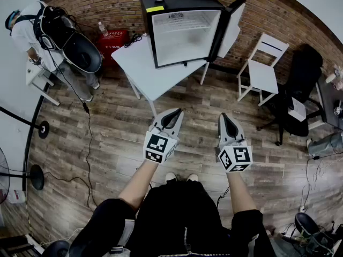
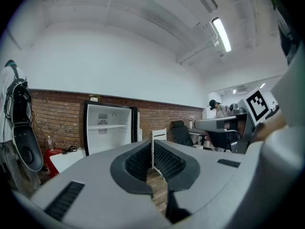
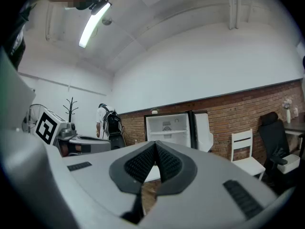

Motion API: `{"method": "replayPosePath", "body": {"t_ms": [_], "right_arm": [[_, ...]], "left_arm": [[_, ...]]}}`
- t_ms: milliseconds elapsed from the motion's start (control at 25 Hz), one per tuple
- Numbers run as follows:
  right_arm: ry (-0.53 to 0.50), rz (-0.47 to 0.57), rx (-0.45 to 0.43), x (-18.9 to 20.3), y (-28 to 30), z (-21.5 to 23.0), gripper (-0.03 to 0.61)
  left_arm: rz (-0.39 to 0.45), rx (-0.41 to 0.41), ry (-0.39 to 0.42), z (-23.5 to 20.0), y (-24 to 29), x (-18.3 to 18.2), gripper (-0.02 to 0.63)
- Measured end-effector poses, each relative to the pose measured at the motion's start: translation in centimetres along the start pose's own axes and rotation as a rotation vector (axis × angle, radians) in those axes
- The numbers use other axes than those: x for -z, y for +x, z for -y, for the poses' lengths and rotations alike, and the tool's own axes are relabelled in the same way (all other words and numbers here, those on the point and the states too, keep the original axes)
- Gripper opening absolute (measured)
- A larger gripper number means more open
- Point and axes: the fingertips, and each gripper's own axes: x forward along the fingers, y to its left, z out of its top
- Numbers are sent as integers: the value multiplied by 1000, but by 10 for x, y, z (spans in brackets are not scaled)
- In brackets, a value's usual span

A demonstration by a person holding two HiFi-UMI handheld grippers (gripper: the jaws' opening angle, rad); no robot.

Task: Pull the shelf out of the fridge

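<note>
Shelf [image 2: 111, 126] sits inside the open fridge [image 1: 185, 28], well ahead of both grippers, untouched. Only the gripper views show it: one white shelf across the upper cavity; head view doesn't resolve it. Head view alone shows both grippers whole, side by side, and the fridge standing on a white table [image 1: 140, 71]. Left gripper [image 1: 172, 113]: jaws together, nothing between. Right gripper [image 1: 225, 116]: same, empty. Count: one fridge, one shelf, two grippers, one white chair [image 1: 263, 63] ahead-right of the right gripper
</note>
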Motion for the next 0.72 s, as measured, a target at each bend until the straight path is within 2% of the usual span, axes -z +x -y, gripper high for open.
{"method": "replayPosePath", "body": {"t_ms": [720], "right_arm": [[27,-14,-1,14,0,-5,5]], "left_arm": [[-3,12,10,-1,-1,9,25]]}}
